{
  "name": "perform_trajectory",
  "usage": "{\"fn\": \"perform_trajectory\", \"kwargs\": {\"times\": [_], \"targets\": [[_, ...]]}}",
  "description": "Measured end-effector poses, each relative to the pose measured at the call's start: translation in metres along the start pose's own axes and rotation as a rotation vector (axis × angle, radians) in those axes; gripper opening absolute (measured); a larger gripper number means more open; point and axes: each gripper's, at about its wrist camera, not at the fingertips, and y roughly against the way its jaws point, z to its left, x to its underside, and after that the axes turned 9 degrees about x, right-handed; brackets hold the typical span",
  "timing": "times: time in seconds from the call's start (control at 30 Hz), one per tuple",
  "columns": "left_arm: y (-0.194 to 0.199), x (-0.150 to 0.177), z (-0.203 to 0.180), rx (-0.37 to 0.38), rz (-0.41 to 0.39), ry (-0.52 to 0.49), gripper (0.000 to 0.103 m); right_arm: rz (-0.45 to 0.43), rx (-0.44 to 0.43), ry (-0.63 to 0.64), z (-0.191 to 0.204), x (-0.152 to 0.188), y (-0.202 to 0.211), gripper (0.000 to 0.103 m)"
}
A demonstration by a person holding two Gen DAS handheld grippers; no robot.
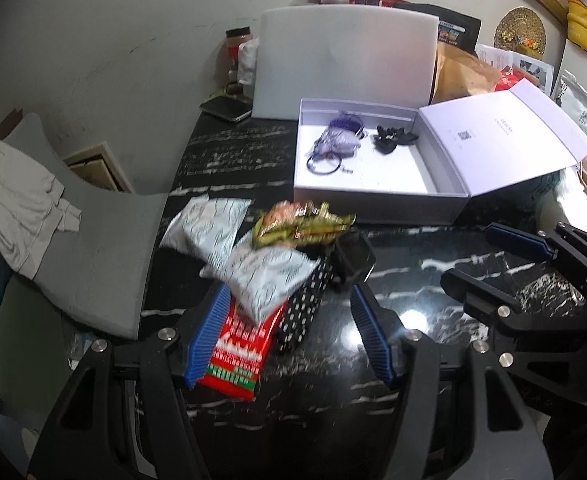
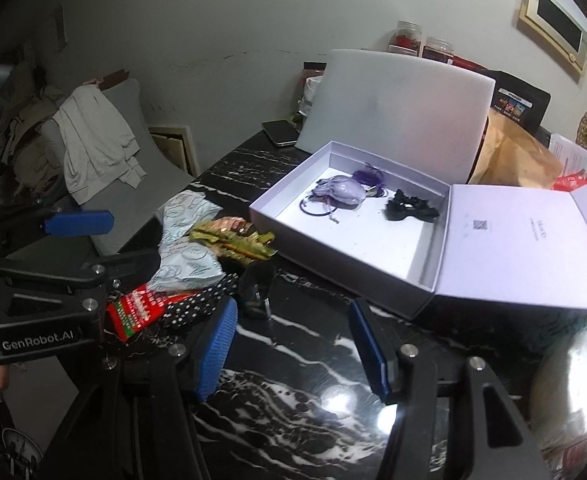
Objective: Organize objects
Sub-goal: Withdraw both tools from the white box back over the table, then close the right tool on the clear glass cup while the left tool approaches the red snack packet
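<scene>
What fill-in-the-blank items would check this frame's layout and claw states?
1. The white box sits on the marble table with its lid ____.
2. Inside the box, the black item lies beside a ____ pouch.
3. The red packet lies partly under a ____ sachet.
4. Both the left claw and right claw hold ____.

Answers: open; purple; white; nothing

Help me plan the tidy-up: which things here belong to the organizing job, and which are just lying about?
Job:
white box, open
white sachets
red packet
green-gold wrapper
polka-dot pouch
small black case

Lying about:
phone
jars
brown paper bag
cloth on chair
</scene>
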Motion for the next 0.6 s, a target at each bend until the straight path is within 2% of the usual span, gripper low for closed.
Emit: {"fn": "perform_trajectory", "kwargs": {"times": [0.2, 0.33, 0.6], "targets": [[-0.002, 0.026, 0.014, -0.001, 0.019, 0.031, 0.061, 0.009, -0.044, 0.033, 0.021, 0.018, -0.004, 0.059], [-0.008, 0.041, 0.027, -0.004, 0.040, 0.053, 0.061, 0.016, -0.111, 0.033, 0.034, 0.029, -0.011, 0.059], [-0.026, 0.062, 0.048, 0.008, 0.083, 0.084, 0.061, 0.034, -0.149, 0.052, 0.054, 0.039, -0.027, 0.058]]}}
